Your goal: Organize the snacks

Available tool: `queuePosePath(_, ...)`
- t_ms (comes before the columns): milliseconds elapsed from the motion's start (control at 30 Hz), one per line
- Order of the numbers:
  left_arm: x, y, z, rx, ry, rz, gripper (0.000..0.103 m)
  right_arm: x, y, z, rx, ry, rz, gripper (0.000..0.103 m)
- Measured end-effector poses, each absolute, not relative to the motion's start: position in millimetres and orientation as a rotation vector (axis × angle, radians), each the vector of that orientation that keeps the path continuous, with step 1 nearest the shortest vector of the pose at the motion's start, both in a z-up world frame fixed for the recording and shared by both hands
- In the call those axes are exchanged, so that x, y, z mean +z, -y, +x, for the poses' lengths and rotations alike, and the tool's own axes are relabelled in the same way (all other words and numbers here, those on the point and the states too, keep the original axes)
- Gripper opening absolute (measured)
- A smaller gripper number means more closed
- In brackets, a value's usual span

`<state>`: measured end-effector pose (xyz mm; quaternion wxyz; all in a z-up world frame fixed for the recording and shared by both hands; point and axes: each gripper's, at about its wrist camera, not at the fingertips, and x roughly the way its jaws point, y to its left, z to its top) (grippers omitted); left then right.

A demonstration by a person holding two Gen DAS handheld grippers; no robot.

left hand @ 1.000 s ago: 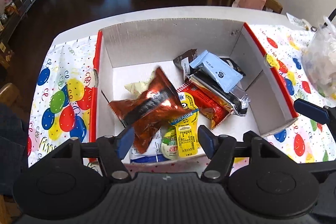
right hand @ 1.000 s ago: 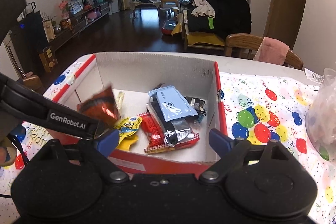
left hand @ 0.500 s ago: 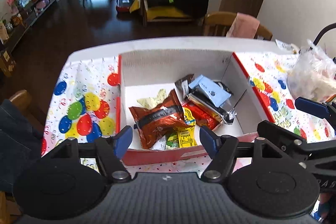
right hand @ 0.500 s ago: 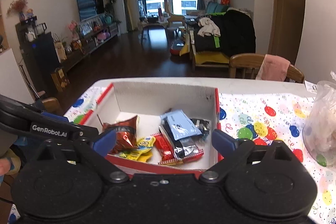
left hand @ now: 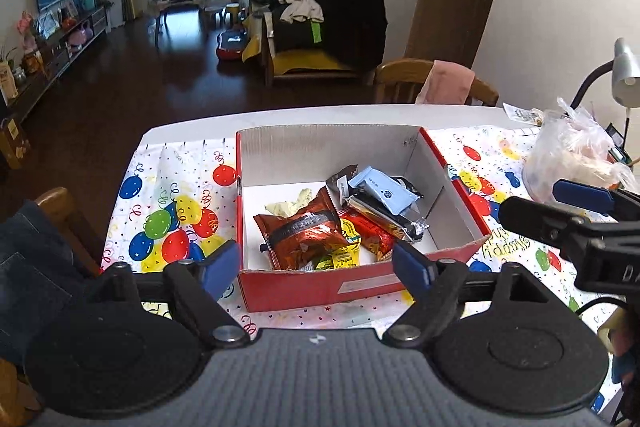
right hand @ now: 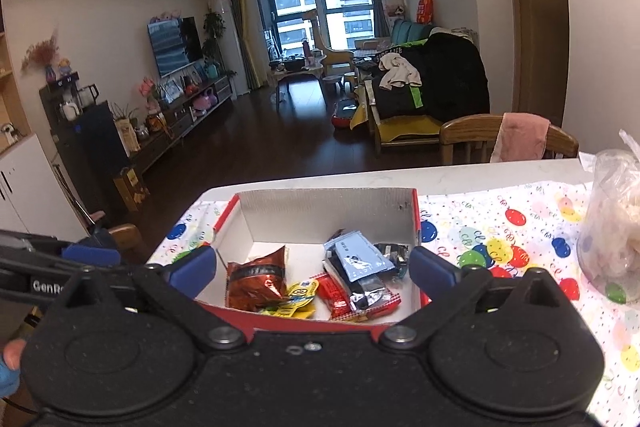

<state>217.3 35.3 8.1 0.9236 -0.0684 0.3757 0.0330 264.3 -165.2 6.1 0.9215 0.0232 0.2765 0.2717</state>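
A red cardboard box (left hand: 360, 285) (right hand: 416, 215) with a white inside sits on the balloon-print tablecloth (left hand: 172, 211). In it lie a copper-brown snack bag (left hand: 304, 233) (right hand: 256, 279), a yellow packet (left hand: 344, 255) (right hand: 302, 297), a red wrapper (left hand: 370, 233) (right hand: 336, 297), a pale blue packet (left hand: 382, 189) (right hand: 358, 259) and a silver-black bar (left hand: 384, 217). My left gripper (left hand: 318, 263) hovers above the box's near wall, its jaws opening with nothing between them. My right gripper (right hand: 312, 271) hangs over the near side too, jaws opening wide and empty.
A clear plastic bag (left hand: 576, 155) (right hand: 612, 231) of food stands on the table at the right. Wooden chairs (left hand: 436, 83) stand behind the table, one with a pink cloth. A desk lamp (left hand: 622, 71) rises at far right. The right gripper's arm (left hand: 568, 227) crosses the left wrist view.
Both grippers have pulled back and up from the box and their jaws have widened. The copper-brown bag, falling from the left gripper a second ago, now lies still in the box.
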Motion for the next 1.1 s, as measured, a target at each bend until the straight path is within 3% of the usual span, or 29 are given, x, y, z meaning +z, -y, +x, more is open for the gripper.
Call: queuePosePath(1100,21,-21,177,0.086,-0.728,-0.179,0.09,12,177,235,0.597,-0.522,0.039,0.103)
